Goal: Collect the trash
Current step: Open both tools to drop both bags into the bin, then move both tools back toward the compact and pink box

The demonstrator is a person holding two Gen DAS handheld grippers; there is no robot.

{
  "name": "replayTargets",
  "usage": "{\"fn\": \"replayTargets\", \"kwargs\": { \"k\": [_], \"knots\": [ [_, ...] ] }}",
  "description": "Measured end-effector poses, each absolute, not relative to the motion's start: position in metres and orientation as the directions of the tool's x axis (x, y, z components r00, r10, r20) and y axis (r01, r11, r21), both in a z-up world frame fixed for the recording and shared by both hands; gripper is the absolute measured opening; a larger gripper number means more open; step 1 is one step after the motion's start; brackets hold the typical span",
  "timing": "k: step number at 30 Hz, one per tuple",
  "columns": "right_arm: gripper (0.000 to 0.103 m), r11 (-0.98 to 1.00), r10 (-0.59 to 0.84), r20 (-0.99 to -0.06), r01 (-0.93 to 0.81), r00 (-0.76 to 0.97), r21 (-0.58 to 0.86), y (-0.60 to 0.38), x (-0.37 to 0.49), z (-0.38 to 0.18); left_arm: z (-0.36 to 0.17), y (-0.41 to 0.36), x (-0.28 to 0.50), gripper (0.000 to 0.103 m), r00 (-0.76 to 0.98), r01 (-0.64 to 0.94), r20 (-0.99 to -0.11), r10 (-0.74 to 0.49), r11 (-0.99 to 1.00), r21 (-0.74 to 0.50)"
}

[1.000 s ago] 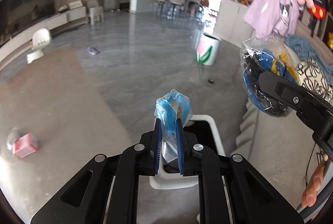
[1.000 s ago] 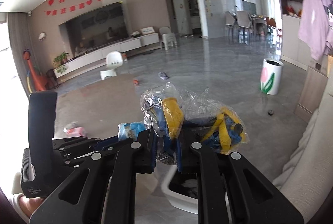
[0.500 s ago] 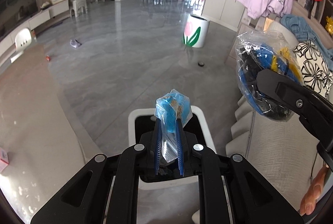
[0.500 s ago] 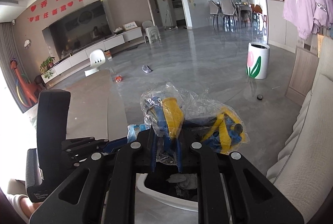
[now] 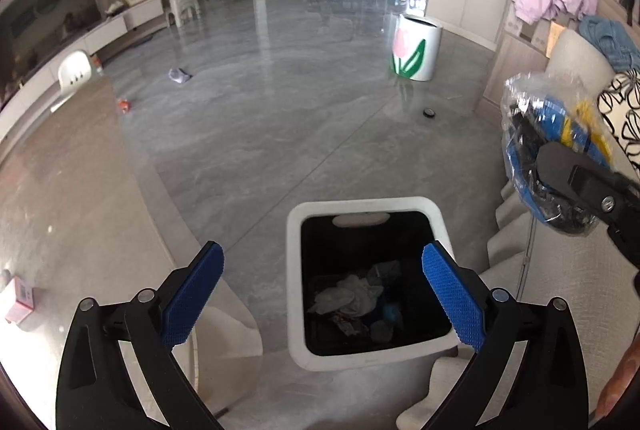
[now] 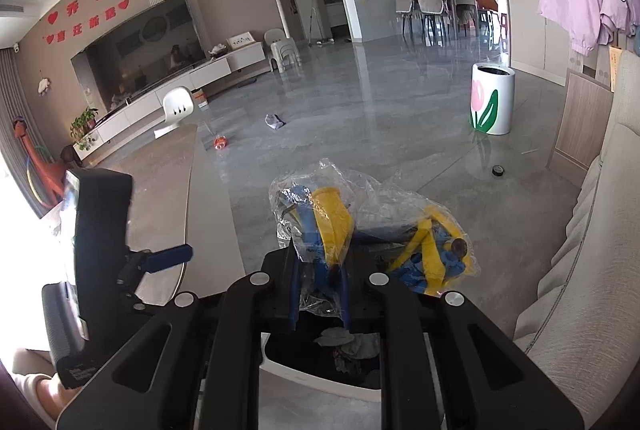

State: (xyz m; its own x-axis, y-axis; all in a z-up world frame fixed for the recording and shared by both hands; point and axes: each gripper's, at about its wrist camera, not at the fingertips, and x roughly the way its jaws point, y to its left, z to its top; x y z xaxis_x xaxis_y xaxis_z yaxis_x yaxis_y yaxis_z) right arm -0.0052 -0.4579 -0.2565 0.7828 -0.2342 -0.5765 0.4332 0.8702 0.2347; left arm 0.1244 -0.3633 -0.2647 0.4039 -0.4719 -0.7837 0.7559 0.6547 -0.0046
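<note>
A white square bin (image 5: pixel 295 270) with a black liner stands on the floor right under my left gripper (image 5: pixel 322 258). Its jaws are opening wide and nothing is between the blue pads (image 5: pixel 192 294). Crumpled grey trash (image 5: pixel 352 296) and a small blue piece (image 5: pixel 391 310) lie inside the bin. My right gripper (image 6: pixel 320 270) is shut on a clear plastic bag (image 6: pixel 372 226) with blue and yellow things inside, held over the bin's rim (image 6: pixel 320 378). The same bag (image 5: pixel 552 134) shows at the right of the left wrist view.
A grey sofa (image 5: pixel 560 310) flanks the bin on the right, a stone-topped table (image 5: pixel 60 210) on the left with a pink box (image 5: pixel 20 304). On the floor: a tulip-printed bin (image 5: pixel 416 50), a grey rag (image 5: pixel 178 75), a black disc (image 5: pixel 430 113), an orange item (image 5: pixel 125 105).
My left gripper has opened and the small blue wrapper it held is gone from between its fingers. Both grippers came down over the white bin; the right keeps its bag.
</note>
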Motion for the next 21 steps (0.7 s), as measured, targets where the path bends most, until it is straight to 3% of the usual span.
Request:
{"fn": "replayTargets", "kwargs": {
  "k": [11, 13, 14, 15, 16, 21],
  "knots": [
    [0.019, 0.898, -0.175, -0.611, 0.380, 0.772, 0.222, -0.455, 0.035, -0.289, -0.244, -0.316, 0.148, 0.098, 0.489, 0.673, -0.749, -0.447, 0.740, -0.002],
    [0.024, 0.904, -0.182, -0.625, 0.380, 0.759, 0.198, -0.455, 0.039, -0.293, -0.245, -0.311, 0.152, 0.098, 0.497, 0.664, -0.750, -0.437, 0.748, 0.004],
    [0.028, 0.907, -0.180, -0.638, 0.377, 0.748, 0.186, -0.456, 0.042, -0.296, -0.245, -0.309, 0.153, 0.098, 0.496, 0.662, -0.751, -0.436, 0.750, 0.002],
    [0.060, 0.910, -0.173, -0.649, 0.372, 0.741, 0.183, -0.457, 0.045, -0.298, -0.245, -0.308, 0.153, 0.098, 0.496, 0.660, -0.751, -0.435, 0.752, 0.000],
    [0.099, 0.912, -0.165, -0.677, 0.372, 0.717, 0.171, -0.459, 0.049, -0.303, -0.245, -0.307, 0.153, 0.098, 0.498, 0.657, -0.750, -0.435, 0.754, -0.001],
    [0.099, 0.917, -0.193, -0.743, 0.388, 0.641, 0.097, -0.460, 0.055, -0.316, -0.240, -0.303, 0.153, 0.098, 0.505, 0.655, -0.741, -0.443, 0.756, -0.006]
  ]
}}
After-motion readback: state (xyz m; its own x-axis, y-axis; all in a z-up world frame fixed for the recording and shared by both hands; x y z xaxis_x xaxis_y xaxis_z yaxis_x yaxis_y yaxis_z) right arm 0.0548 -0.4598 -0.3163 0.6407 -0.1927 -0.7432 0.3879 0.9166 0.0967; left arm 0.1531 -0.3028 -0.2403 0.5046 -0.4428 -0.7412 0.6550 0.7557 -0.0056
